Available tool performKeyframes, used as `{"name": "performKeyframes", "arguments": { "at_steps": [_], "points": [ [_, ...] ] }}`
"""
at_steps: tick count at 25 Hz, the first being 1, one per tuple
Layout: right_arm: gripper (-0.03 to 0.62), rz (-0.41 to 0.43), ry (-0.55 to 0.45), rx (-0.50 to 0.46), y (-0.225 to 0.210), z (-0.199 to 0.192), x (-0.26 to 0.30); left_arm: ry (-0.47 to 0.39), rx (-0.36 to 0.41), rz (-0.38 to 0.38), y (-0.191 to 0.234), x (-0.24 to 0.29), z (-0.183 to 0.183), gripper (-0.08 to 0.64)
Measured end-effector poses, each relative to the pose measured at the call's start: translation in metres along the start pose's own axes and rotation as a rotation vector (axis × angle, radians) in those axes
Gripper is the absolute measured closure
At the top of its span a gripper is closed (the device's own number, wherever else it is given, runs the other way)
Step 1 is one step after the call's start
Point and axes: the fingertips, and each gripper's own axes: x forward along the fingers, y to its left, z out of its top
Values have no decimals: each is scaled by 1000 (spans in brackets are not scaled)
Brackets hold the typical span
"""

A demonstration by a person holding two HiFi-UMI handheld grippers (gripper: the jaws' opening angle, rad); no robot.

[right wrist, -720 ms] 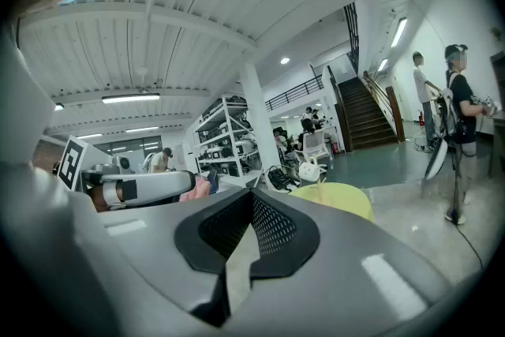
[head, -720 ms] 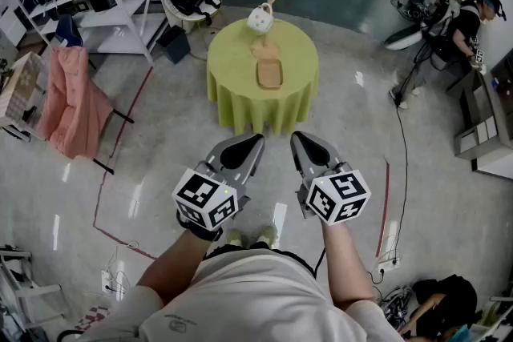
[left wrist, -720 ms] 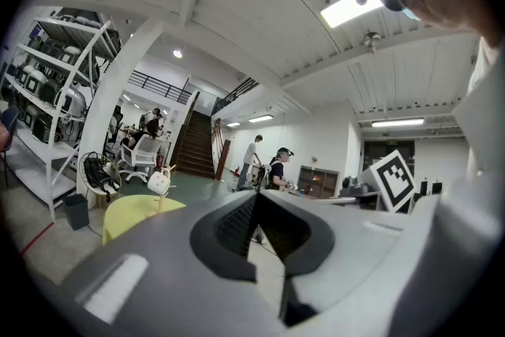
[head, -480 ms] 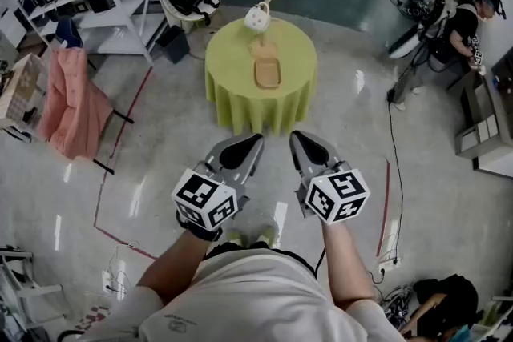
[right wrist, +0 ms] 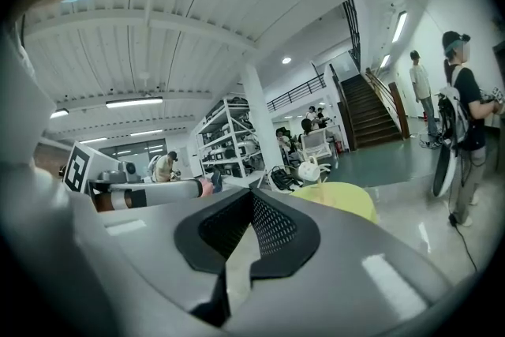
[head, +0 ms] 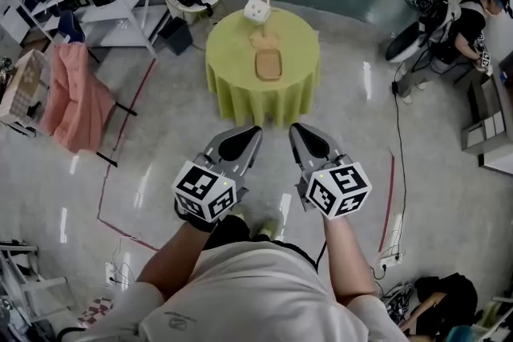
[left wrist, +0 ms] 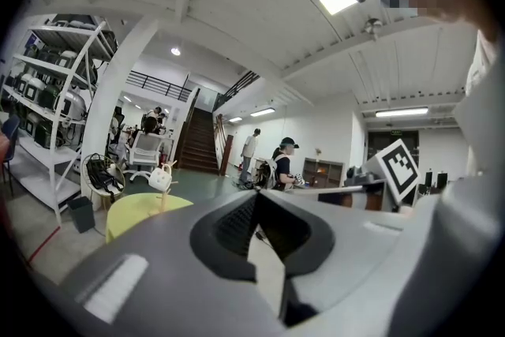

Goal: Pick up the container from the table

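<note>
Container first: I take it to be the oblong wooden tray [head: 268, 66], lying near the middle of the round surface [head: 228, 64] under its yellow-green cloth. It is straight ahead of me and well apart from both claws, with open floor [head: 172, 120] between us. Its long axis runs away from me, roughly in line with the way I am facing, so its near short end points toward me. Beyond it, at the far edge of the cloth, a white cup-like piece [head: 256, 9] hangs on a small wooden stand; whether that matters to the job I cannot say. My left claw [head: 240, 144] and my right claw [head: 309, 144] are held side by side at waist height, both pointing toward the surface, and the tray sits about midway between their lines, so I judge neither one clearly nearer. In each gripper view the two jaws meet at their tips with only a thin slit behind them, so both claws are closed and hold nothing. Nothing touches them. My guess is that I must close the gap to the surface and part the jaws before any grasp on a tray edge is possible.
</note>
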Motion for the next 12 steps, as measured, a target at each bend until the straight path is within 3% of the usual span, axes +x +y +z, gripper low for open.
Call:
{"name": "performKeyframes", "arguments": {
  "at_steps": [12],
  "points": [
    [581,-56,-10,31,-44,3,57,34,1,-33,63,53,-12,554]
  ]
}}
